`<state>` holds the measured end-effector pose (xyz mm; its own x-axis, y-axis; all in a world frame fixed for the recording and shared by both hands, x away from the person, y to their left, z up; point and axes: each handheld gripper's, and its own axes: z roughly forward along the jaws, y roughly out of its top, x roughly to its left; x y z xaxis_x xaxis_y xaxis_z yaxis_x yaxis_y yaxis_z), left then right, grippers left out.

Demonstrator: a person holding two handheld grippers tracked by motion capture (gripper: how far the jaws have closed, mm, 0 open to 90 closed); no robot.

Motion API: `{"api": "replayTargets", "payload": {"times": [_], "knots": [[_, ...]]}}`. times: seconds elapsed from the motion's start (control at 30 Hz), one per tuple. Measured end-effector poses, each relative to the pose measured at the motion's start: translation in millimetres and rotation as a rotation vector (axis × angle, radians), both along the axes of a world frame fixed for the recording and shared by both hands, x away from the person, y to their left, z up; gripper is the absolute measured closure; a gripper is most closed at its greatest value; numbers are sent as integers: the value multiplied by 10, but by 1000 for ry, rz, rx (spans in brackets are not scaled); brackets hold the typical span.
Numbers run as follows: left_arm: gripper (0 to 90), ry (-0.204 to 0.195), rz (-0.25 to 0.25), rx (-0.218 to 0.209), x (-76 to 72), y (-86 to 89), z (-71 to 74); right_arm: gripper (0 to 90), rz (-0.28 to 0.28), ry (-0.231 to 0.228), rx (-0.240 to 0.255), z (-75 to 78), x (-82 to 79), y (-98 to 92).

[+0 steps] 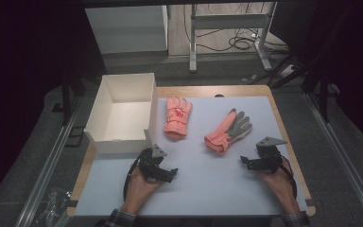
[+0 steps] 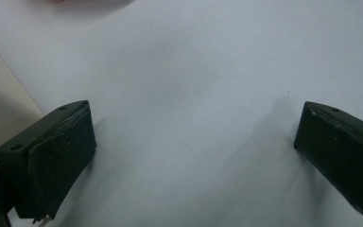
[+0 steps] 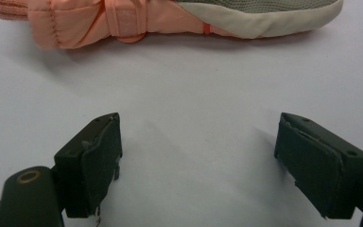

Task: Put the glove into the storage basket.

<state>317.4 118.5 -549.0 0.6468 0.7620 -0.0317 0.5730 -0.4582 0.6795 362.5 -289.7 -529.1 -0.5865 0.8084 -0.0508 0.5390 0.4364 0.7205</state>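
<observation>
Two orange gloves lie on the pale worktop (image 1: 194, 189), and an open white cardboard box (image 1: 105, 97) stands at about ten o'clock from the middle of it. The back-up glove (image 1: 177, 117) lies just beside the box's right wall; the palm-up glove (image 1: 228, 131), grey palm showing, lies at about two o'clock from the middle, apart from the first.

The left gripper (image 1: 163, 174) rests near the box's front corner, fingers (image 2: 59, 161) spread wide with nothing between them. The right gripper (image 1: 251, 163) sits at five o'clock from the palm-up glove, fingers (image 3: 94, 161) also wide and empty, the glove's cuff and strap (image 3: 125, 21) straight ahead of it.

From where I stand, the risks look like this: soft padded fabric can bunch, so a pinch on the cuff alone may let the glove droop and catch the box rim on the way over. A low approach could shove the glove along the smooth sheet instead of gripping it. The left gripper, so close to the box, could nudge it.
</observation>
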Motion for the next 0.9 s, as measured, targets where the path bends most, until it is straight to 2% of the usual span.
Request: {"api": "replayTargets", "payload": {"times": [0.43, 0.6, 0.9], "knots": [[0, 0, 0, -1, 0, 0, 0, 166, -7, 17, 16, 28, -14, 21], [0, 0, 1, -1, -1, 0, -1, 167, -10, 13, 52, 141, 11, 43], [0, -1, 1, -1, -1, 0, -1, 231, 13, 10, 47, 266, 152, 176]]}}
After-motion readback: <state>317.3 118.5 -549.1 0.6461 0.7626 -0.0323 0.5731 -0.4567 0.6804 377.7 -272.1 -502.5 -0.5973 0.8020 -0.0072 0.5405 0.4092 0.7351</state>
